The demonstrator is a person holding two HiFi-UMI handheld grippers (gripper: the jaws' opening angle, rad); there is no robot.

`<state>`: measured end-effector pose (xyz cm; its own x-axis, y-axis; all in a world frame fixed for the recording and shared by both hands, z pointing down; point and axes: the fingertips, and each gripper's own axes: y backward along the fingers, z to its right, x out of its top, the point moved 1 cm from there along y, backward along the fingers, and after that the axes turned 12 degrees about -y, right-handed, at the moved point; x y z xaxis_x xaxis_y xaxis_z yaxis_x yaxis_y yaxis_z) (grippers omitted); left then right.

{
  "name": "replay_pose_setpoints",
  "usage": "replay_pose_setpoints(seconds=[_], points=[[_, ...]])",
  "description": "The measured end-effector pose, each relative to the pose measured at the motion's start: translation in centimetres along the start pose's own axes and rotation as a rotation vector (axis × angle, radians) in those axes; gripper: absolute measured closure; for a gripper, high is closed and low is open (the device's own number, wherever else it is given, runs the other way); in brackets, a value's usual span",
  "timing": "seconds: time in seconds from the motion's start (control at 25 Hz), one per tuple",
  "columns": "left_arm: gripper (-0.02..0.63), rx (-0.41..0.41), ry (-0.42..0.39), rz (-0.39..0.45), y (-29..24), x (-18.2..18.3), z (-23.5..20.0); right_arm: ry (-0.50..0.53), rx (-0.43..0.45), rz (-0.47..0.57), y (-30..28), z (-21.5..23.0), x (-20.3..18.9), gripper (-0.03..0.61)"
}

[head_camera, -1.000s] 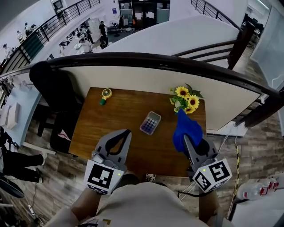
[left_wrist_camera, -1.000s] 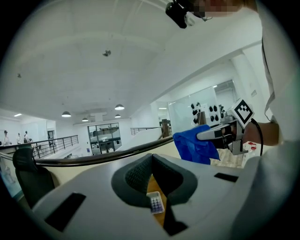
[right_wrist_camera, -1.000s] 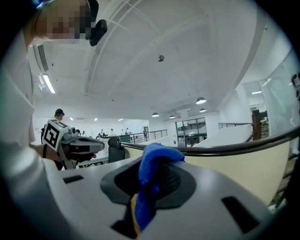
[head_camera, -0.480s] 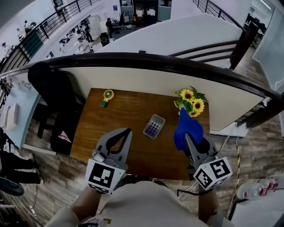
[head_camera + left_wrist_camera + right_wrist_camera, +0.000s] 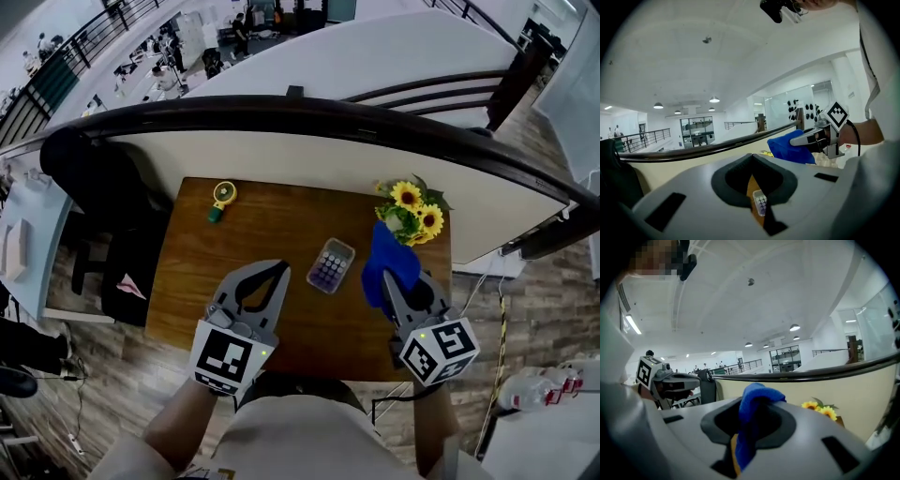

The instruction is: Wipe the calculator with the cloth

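The calculator (image 5: 331,265), grey with purple keys, lies flat near the middle of the wooden table (image 5: 234,244). In the left gripper view a strip of the calculator (image 5: 760,205) shows through the gap below the jaws. My right gripper (image 5: 384,279) is shut on the blue cloth (image 5: 389,267), which hangs just right of the calculator without touching it. The cloth (image 5: 752,420) bulges up between the right jaws. My left gripper (image 5: 279,270) hovers left of the calculator, its tips closed together with nothing held.
A bunch of sunflowers (image 5: 412,211) stands at the table's far right corner, just behind the cloth. A small yellow and green object (image 5: 221,199) sits at the far left. A black chair (image 5: 94,187) is left of the table; a dark curved rail (image 5: 281,117) runs behind it.
The right gripper with the cloth has come a little closer to the calculator. The left gripper has shifted slightly right and forward. The calculator has not moved on the table.
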<state>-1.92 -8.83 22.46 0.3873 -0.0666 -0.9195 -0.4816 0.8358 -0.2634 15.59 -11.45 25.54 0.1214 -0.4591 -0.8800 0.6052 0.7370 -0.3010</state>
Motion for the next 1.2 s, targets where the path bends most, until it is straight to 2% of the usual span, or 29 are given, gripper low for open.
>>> replay_pose_setpoints(seconds=[0.32, 0.48, 0.76, 0.92, 1.2], points=[[0.611, -0.063, 0.080, -0.068, -6.5, -7.3, -0.5, 0.052, -0.029, -0.111, -8.1, 3.1, -4.2, 0.502], [0.611, -0.110, 0.082, -0.095, -9.1, -11.3, 0.6, 0.078, -0.030, -0.170, -11.2, 4.6, -6.8, 0.502], [0.611, -0.181, 0.104, -0.134, -12.8, -18.1, 2.9, 0.222, -0.095, -0.223, -16.0, 8.1, -12.2, 0.502], [0.611, -0.218, 0.133, -0.162, -14.8, -21.4, 4.5, 0.195, -0.089, -0.278, -18.0, 9.7, -16.0, 0.502], [0.611, -0.321, 0.155, -0.230, -17.3, -26.6, 8.4, 0.128, -0.012, -0.345, -21.3, 10.2, -20.6, 0.500]])
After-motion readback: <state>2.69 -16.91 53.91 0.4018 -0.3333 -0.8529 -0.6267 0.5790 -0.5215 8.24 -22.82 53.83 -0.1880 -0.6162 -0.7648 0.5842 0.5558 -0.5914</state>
